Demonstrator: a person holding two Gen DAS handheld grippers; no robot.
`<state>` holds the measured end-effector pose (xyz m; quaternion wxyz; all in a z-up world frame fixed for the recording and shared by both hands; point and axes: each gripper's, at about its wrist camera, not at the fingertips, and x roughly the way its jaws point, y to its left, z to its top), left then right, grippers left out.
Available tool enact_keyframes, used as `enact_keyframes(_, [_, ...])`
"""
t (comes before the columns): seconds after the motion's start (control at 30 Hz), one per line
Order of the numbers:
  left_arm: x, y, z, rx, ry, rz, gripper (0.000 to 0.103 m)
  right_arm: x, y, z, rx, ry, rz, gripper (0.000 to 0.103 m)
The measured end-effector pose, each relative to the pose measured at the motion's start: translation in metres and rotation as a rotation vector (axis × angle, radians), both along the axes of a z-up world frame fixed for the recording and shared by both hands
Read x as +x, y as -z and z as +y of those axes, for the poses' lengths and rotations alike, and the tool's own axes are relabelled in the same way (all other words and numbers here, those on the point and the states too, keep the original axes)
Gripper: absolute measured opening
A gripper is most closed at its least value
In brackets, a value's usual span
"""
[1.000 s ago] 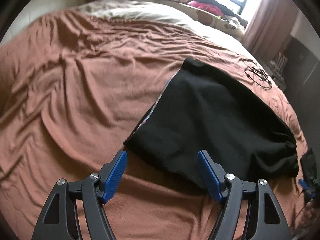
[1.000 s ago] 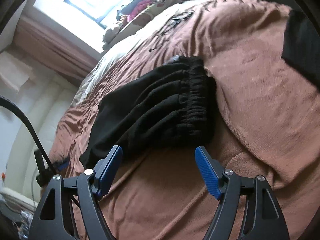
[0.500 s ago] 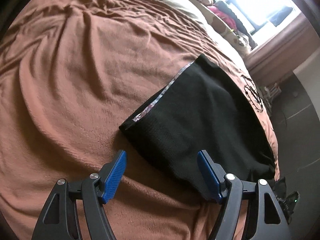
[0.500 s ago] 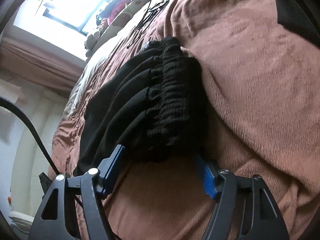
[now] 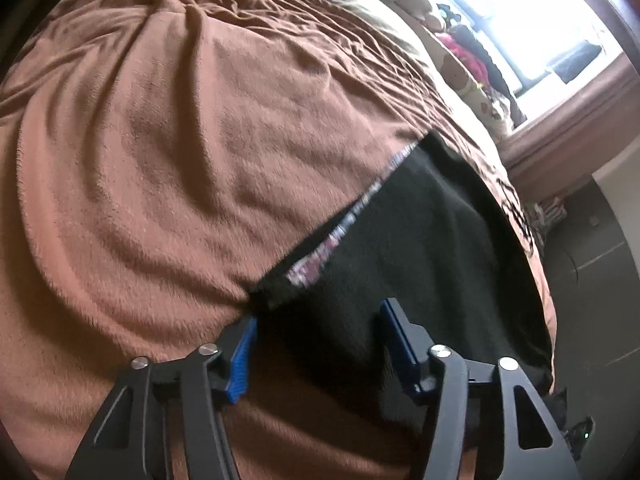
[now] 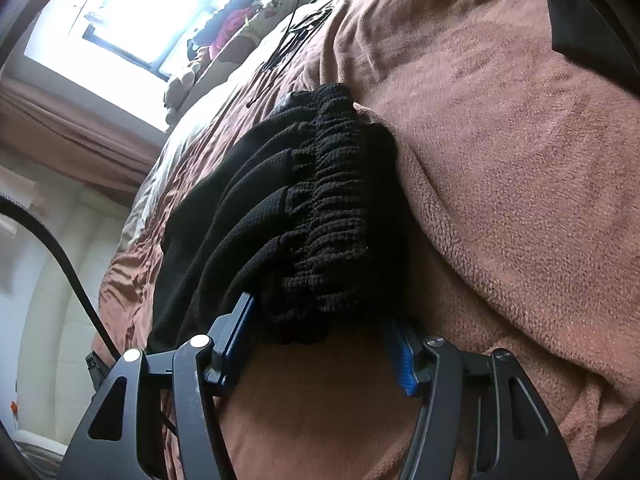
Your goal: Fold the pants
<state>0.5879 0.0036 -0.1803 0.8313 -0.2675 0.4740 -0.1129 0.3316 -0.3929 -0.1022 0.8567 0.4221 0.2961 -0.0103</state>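
A brown blanket (image 5: 168, 168) covers the bed and carries the black pants (image 5: 436, 248), which lie flat across it, already doubled leg on leg by the look of them, with a patterned side stripe (image 5: 340, 232) running along one edge. You hold one end with each tool: the left gripper (image 5: 316, 344) sits at the hem corner next to the stripe, and the right gripper (image 6: 320, 332) sits at the gathered elastic waistband (image 6: 332, 208). Both sets of jaws have just been closing, and cloth lies between them in each view. On the left, the pads stand half spread around the hem corner, and blur hides whether they press it yet. On the right, the bunched waistband fills the gap between the blue pads (image 6: 402, 360), which appear to bear on its sides. The step in hand is, in all likelihood, the grasp that precedes a fold along the length. Your next move calls for finishing both pinches, catching every layer at hem and waistband, before you lift; then raise both ends evenly and carry one end over the other so the edges meet square.
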Motion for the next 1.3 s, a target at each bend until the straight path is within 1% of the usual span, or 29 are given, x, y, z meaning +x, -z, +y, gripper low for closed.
enact_keyframes(0.03, [0.001, 0.001, 0.001, 0.006, -0.007, -0.005, 0.05, 0.0, 0.0, 0.0, -0.002, 0.004, -0.003, 0.057])
enact_keyframes(0.1, [0.001, 0.003, 0.006, 0.025, -0.027, -0.008, 0.029, 0.001, 0.002, -0.001, 0.001, 0.016, -0.005, 0.051])
enact_keyframes(0.13, [0.001, 0.004, 0.009, 0.027, -0.036, -0.01, 0.022, 0.0, 0.003, -0.002, 0.008, 0.024, -0.007, 0.048])
enact_keyframes(0.17, [0.001, 0.004, 0.011, 0.022, -0.035, -0.014, 0.013, -0.001, 0.004, -0.004, 0.015, 0.03, -0.01, 0.043])
enact_keyframes(0.2, [0.0, 0.003, 0.011, 0.026, -0.032, -0.021, 0.011, -0.001, 0.004, -0.005, 0.021, 0.032, -0.014, 0.036])
enact_keyframes(0.23, [-0.002, 0.0, 0.01, 0.045, -0.029, -0.037, 0.011, -0.002, 0.004, -0.006, 0.025, 0.031, -0.017, 0.034])
enact_keyframes(0.3, [-0.005, -0.009, 0.005, 0.082, -0.031, -0.067, 0.01, -0.004, 0.003, -0.006, 0.018, 0.035, -0.033, 0.024])
enact_keyframes(0.37, [-0.011, -0.02, 0.005, 0.09, -0.04, -0.096, 0.01, -0.008, -0.002, -0.005, 0.0, 0.033, -0.045, 0.018])
enact_keyframes(0.4, [-0.013, -0.026, 0.005, 0.085, -0.044, -0.108, 0.01, -0.009, -0.004, -0.005, -0.005, 0.031, -0.053, 0.017])
enact_keyframes(0.6, [-0.034, -0.06, 0.008, 0.067, -0.048, -0.167, 0.009, -0.024, -0.02, -0.004, -0.037, 0.007, -0.089, 0.015])
enact_keyframes(0.77, [-0.059, -0.079, 0.014, 0.062, -0.055, -0.177, 0.009, -0.035, -0.026, -0.002, -0.045, -0.017, -0.083, 0.015])
enact_keyframes(0.9, [-0.092, -0.088, 0.029, 0.045, -0.06, -0.168, 0.009, -0.043, -0.031, 0.0, -0.051, -0.047, -0.073, 0.015])
enact_keyframes(1.1, [-0.15, -0.097, 0.055, 0.036, -0.103, -0.157, 0.009, -0.054, -0.038, 0.009, -0.047, -0.121, -0.047, 0.015])
enact_keyframes(1.23, [-0.186, -0.1, 0.072, 0.009, -0.133, -0.151, 0.009, -0.064, -0.044, 0.012, -0.04, -0.141, -0.025, 0.015])
enact_keyframes(1.3, [-0.206, -0.104, 0.078, 0.01, -0.142, -0.155, 0.009, -0.071, -0.048, 0.017, -0.048, -0.151, -0.022, 0.014])
